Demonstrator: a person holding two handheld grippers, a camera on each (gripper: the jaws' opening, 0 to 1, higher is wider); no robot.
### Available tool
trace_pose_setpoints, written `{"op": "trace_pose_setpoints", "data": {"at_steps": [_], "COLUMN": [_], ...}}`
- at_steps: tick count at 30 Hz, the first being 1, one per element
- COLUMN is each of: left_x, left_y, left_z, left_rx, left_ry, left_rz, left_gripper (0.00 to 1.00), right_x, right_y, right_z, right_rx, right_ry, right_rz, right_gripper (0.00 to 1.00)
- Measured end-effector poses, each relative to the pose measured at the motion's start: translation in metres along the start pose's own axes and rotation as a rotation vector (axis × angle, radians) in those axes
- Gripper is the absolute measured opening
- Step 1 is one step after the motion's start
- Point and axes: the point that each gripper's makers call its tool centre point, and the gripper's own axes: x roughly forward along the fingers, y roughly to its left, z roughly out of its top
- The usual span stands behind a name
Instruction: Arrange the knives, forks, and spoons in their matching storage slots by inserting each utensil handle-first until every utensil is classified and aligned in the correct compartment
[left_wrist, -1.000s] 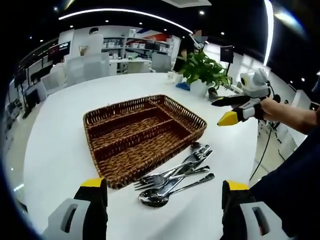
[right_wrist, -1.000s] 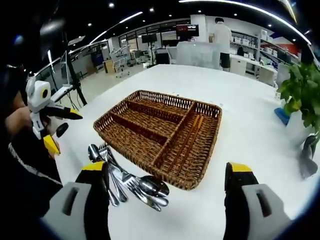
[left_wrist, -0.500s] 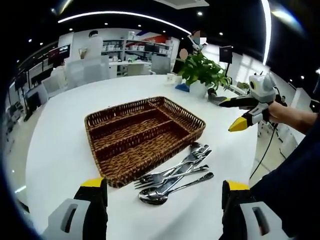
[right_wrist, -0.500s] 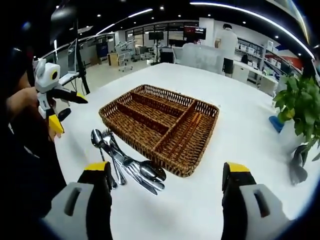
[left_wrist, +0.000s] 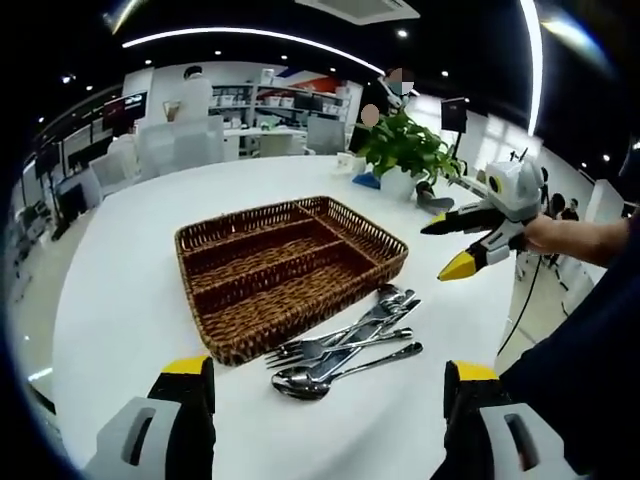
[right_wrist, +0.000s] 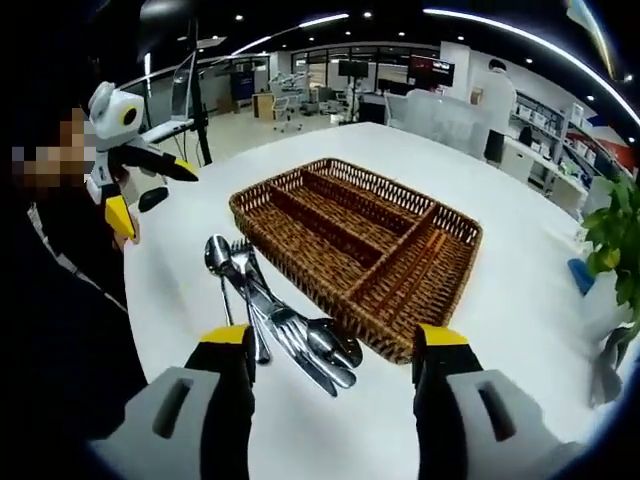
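Cutlery (left_wrist: 345, 345) lies in a loose pile on the white counter (left_wrist: 120, 300), just beside the wicker tray (left_wrist: 290, 270) and touching or nearly touching its long side. In the left gripper view the pile sits at about 5 o'clock from the tray; in the right gripper view it sits at about 8 o'clock from it. The pile holds spoons, forks and at least 1 knife, overlapping, with 1 spoon bowl (right_wrist: 218, 255) at the end away from the right gripper. The tray has 3 long slots and 1 short cross slot at one end, and no utensil lies in any of them.

The left gripper (left_wrist: 318, 400) hangs above the counter edge with its jaws spread wide, grasping nothing. The right gripper (right_wrist: 334, 362) is likewise released, its jaws apart over the near end of the pile without touching it. In the left gripper view the right gripper shows at 2 o'clock, held by a hand (left_wrist: 560, 235), its yellow-tipped jaws parted. A potted plant (left_wrist: 405, 150) stands on the counter beyond the tray.
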Motion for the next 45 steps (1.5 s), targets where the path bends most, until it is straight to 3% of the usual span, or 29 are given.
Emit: {"op": "trace_pose_setpoints", "data": {"at_steps": [3, 5, 12, 21, 29, 35, 39, 40, 45], "left_x": [-0.001, -0.002, -0.004, -0.004, 0.000, -0.002, -0.003, -0.003, -0.004], "left_y": [-0.001, -0.002, 0.000, -0.002, -0.008, -0.005, -0.003, -0.003, -0.005], "left_z": [-0.002, -0.003, 0.000, -0.002, -0.005, -0.005, -0.007, -0.007, -0.008], "left_rx": [-0.001, -0.003, -0.010, -0.014, -0.004, -0.005, -0.006, -0.005, -0.008], "left_ry": [-0.006, -0.006, -0.026, -0.023, -0.013, -0.014, -0.010, -0.011, -0.014], "left_rz": [0.000, 0.000, 0.010, 0.007, -0.007, 0.000, 0.004, 0.004, 0.004], "left_gripper": [0.97, 0.97, 0.97, 0.96, 0.96, 0.95, 0.95, 0.95, 0.94], "right_x": [0.013, 0.023, 0.048, 0.062, 0.074, 0.077, 0.079, 0.079, 0.079], "right_y": [0.014, 0.019, 0.036, 0.037, 0.037, 0.043, 0.048, 0.048, 0.046], "right_z": [-0.004, -0.007, -0.015, -0.026, -0.024, -0.027, -0.037, -0.033, -0.035], "right_rx": [-0.054, -0.123, -0.243, -0.295, -0.213, -0.287, -0.386, -0.383, -0.340], "right_ry": [0.013, 0.028, 0.045, 0.086, 0.089, 0.106, 0.149, 0.127, 0.144], "right_rz": [0.063, 0.079, 0.144, 0.159, 0.169, 0.161, 0.180, 0.166, 0.167], "right_gripper": [0.52, 0.46, 0.24, 0.21, 0.19, 0.18, 0.17, 0.17, 0.16]}}
